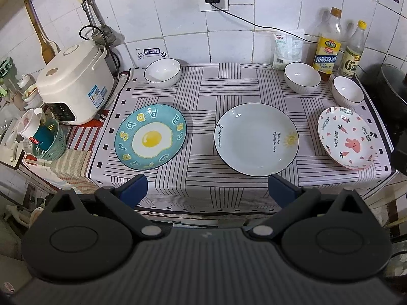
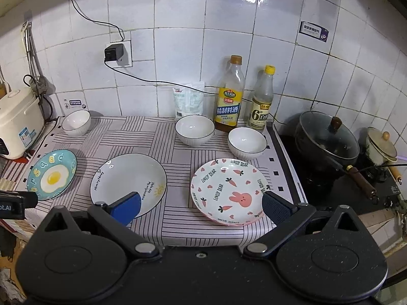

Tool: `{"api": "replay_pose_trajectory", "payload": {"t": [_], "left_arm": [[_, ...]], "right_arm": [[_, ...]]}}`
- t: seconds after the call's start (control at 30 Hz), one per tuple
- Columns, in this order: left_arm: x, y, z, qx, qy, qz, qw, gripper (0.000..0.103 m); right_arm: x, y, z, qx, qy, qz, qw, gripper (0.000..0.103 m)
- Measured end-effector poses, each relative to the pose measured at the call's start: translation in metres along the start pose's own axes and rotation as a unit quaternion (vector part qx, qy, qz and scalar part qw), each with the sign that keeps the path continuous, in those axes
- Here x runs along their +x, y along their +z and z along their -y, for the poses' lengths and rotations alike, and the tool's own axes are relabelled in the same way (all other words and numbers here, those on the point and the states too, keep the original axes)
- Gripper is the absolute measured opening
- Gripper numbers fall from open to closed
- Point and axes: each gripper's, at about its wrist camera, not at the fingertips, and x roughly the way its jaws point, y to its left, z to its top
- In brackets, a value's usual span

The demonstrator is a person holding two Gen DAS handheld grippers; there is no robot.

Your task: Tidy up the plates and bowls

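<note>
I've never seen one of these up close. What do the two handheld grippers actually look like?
Both look alike: the left gripper and right gripper each have a matte black ribbed plastic body, two rounded black discs with triangular cut-outs, angled black link arms on silver pivot pins, and textured dark-blue fingers. No cables or sleeves show on them.

The left tool (image 1: 207, 188) is held level, its two blue-padded fingers (image 1: 134, 189) spread wide with nothing between them. The black linkage arms angle outward from the two pivot discs on the body. The right tool (image 2: 201, 207) is in the same pose, jaws wide apart and empty, its blue pads (image 2: 127, 207) pointing forward and slightly down. At the left edge of the right wrist view a dark block shows, probably part of the left tool.
</note>
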Motion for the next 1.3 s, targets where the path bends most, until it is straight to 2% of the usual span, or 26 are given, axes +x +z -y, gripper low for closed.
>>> {"api": "replay_pose_trajectory", "payload": {"t": [0.1,0.17,0.27,0.33,0.43,0.5,0.63,0.73,0.8,0.83,0.97,1.03,1.07,1.13,1.23,1.27,1.3], "left_arm": [[0.001,0.004,-0.001,0.003,0.000,-0.002,1.0000,0.102],[0.004,0.007,-0.004,0.004,-0.005,-0.001,1.0000,0.102],[0.009,0.013,-0.012,0.001,-0.020,0.011,0.9997,0.102],[0.016,0.017,-0.017,-0.009,-0.032,0.019,0.9993,0.102],[0.033,0.023,-0.022,-0.024,-0.046,0.026,0.9983,0.102],[0.053,0.027,-0.021,-0.024,-0.047,0.022,0.9984,0.100],[0.104,0.033,-0.014,-0.024,-0.068,-0.011,0.9973,0.099],[0.146,0.031,-0.013,-0.045,-0.057,-0.035,0.9968,0.096],[0.175,0.026,-0.012,-0.059,-0.053,-0.049,0.9956,0.084],[0.186,0.023,-0.013,-0.067,-0.052,-0.055,0.9949,0.083],[0.228,0.015,-0.015,-0.087,-0.064,-0.080,0.9909,0.070],[0.241,0.013,-0.013,-0.086,-0.066,-0.081,0.9908,0.064],[0.244,0.013,-0.012,-0.081,-0.062,-0.075,0.9919,0.058],[0.249,0.014,-0.009,-0.069,-0.054,-0.060,0.9944,0.054],[0.256,0.016,-0.009,-0.061,-0.066,-0.060,0.9941,0.042],[0.259,0.016,-0.008,-0.059,-0.070,-0.066,0.9936,0.033],[0.263,0.015,-0.007,-0.056,-0.074,-0.076,0.9927,0.027]], "right_arm": [[-0.001,0.002,0.002,0.003,0.017,0.019,1.000,0.103],[-0.002,0.003,0.005,0.009,0.049,0.050,0.998,0.103],[0.005,-0.003,0.014,0.021,0.136,0.115,0.984,0.103],[0.018,-0.007,0.020,0.030,0.180,0.135,0.974,0.103],[0.055,-0.005,0.018,0.036,0.200,0.095,0.974,0.103],[0.081,-0.013,0.014,0.034,0.230,0.062,0.971,0.099],[0.134,-0.036,-0.001,0.027,0.258,0.000,0.966,0.093],[0.172,-0.051,-0.010,0.038,0.270,-0.036,0.962,0.088],[0.197,-0.058,-0.014,0.051,0.279,-0.058,0.957,0.080],[0.208,-0.063,-0.017,0.055,0.282,-0.066,0.956,0.078],[0.241,-0.080,-0.024,0.083,0.270,-0.092,0.955,0.060],[0.251,-0.084,-0.026,0.100,0.265,-0.087,0.955,0.059],[0.253,-0.085,-0.026,0.107,0.256,-0.075,0.958,0.059],[0.254,-0.085,-0.025,0.118,0.235,-0.060,0.963,0.058],[0.261,-0.086,-0.027,0.123,0.236,-0.055,0.962,0.048],[0.264,-0.086,-0.027,0.121,0.232,-0.059,0.963,0.038],[0.266,-0.087,-0.026,0.119,0.228,-0.063,0.964,0.024]]}}
